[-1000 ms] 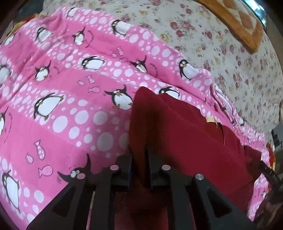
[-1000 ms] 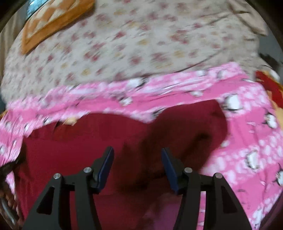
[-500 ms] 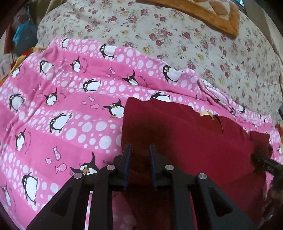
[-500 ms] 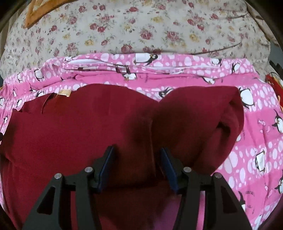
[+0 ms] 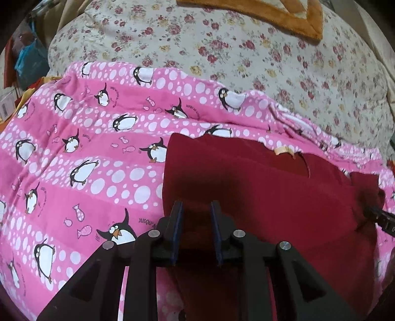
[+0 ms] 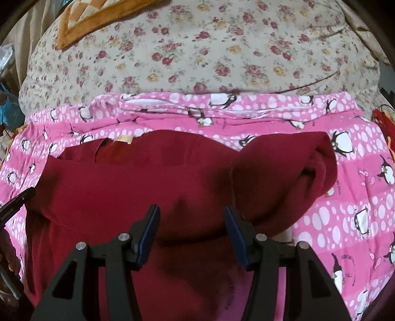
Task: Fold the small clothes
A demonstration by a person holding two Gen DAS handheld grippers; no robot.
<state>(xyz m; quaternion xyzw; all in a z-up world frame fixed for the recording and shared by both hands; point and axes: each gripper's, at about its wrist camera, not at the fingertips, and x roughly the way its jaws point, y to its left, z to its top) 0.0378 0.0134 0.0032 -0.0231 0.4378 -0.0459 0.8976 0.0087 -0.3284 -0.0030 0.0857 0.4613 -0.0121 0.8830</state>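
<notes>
A dark red garment (image 5: pixel 259 187) lies partly folded on a pink penguin-print blanket (image 5: pixel 86 153); it fills the middle of the right wrist view (image 6: pixel 172 187), with a bunched fold at its right end (image 6: pixel 296 168) and a tan label (image 6: pixel 124 139) near its far edge. My left gripper (image 5: pixel 196 212) hovers over the garment's left part, jaws a little apart with nothing between them. My right gripper (image 6: pixel 190 217) is wide open above the garment's near edge. Each gripper's tip shows at the edge of the other's view.
The pink blanket lies on a floral bedspread (image 6: pixel 209 49) that fills the far side. An orange quilted cushion (image 5: pixel 271 14) sits at the back. Blue and red clutter (image 5: pixel 27 56) lies off the bed at the far left.
My left gripper has let go of the red garment's left edge, opened a little and drawn back. The garment has settled flat. My right gripper stays open and has pulled back slightly.
</notes>
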